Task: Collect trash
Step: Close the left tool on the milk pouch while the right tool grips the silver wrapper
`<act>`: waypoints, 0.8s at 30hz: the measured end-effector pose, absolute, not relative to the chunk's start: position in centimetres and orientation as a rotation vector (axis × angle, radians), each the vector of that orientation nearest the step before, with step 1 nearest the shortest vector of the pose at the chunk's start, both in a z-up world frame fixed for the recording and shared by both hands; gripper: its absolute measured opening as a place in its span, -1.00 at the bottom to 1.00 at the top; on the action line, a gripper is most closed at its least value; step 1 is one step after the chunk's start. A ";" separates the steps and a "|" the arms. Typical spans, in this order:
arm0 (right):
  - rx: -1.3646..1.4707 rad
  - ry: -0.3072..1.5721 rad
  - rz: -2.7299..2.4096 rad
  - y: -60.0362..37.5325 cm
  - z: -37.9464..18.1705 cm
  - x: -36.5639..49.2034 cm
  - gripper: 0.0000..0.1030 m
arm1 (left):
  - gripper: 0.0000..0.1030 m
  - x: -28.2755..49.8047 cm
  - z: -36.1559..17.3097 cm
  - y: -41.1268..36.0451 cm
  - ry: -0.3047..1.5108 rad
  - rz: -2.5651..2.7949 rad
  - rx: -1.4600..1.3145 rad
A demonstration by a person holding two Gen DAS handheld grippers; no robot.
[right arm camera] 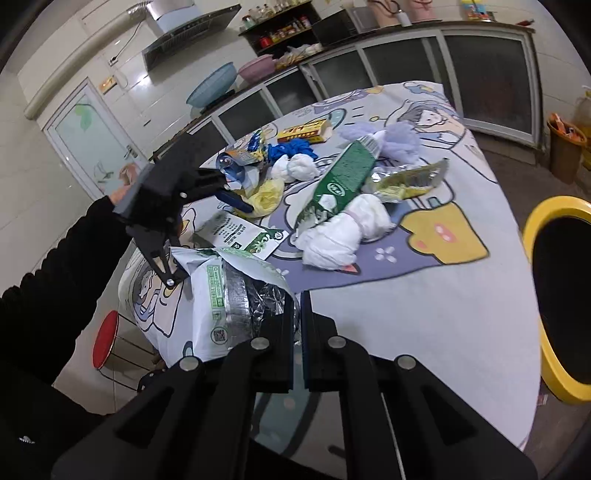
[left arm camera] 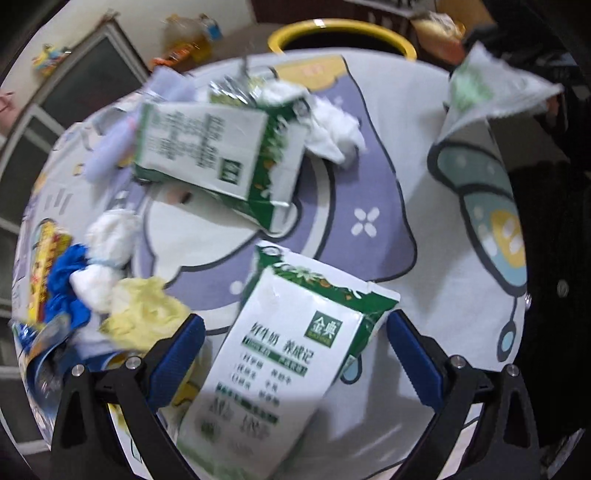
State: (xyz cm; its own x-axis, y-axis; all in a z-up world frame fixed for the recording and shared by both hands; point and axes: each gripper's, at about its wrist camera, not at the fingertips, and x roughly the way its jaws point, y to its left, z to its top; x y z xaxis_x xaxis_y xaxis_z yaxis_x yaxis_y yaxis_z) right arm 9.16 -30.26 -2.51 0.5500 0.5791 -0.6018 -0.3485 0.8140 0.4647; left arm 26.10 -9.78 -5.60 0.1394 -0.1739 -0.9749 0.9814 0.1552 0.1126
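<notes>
My left gripper [left arm camera: 295, 350] points down at the round table, open, its blue pads [left arm camera: 177, 354] either side of a flattened white-and-green milk carton [left arm camera: 295, 350] without pressing on it. In the right wrist view the left gripper [right arm camera: 207, 236] hovers over that flat carton [right arm camera: 251, 236]. My right gripper [right arm camera: 298, 299] is shut on the edge of a white-and-green foil-lined bag [right arm camera: 221, 295], which hangs lifted at the upper right of the left wrist view [left arm camera: 491, 88]. A yellow-rimmed bin [right arm camera: 535, 295] stands beside the table, also seen as the yellow bin [left arm camera: 340, 33].
More litter lies on the cartoon tablecloth [right arm camera: 424, 295]: a second milk carton [left arm camera: 218, 155], white tissue wads [right arm camera: 340, 229], a yellow wad [left arm camera: 144, 314], a blue glove [right arm camera: 291, 149], a yellow box [right arm camera: 303, 133], a lavender cloth [right arm camera: 399, 140]. A red stool [right arm camera: 105, 339] stands below the table edge.
</notes>
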 end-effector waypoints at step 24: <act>0.406 0.759 0.462 -34.9 -2.2 7.3 -0.92 | 0.34 24.8 2.2 -6.1 0.913 -1.104 0.690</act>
State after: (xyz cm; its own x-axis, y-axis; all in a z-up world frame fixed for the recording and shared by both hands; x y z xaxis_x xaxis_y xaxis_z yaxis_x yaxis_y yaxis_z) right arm 7.35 -34.95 -2.22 0.6354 0.5340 -0.5578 -0.2494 0.8256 0.5062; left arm 24.75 -6.13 2.17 0.1723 -0.4406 -0.8810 0.9482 0.3166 0.0271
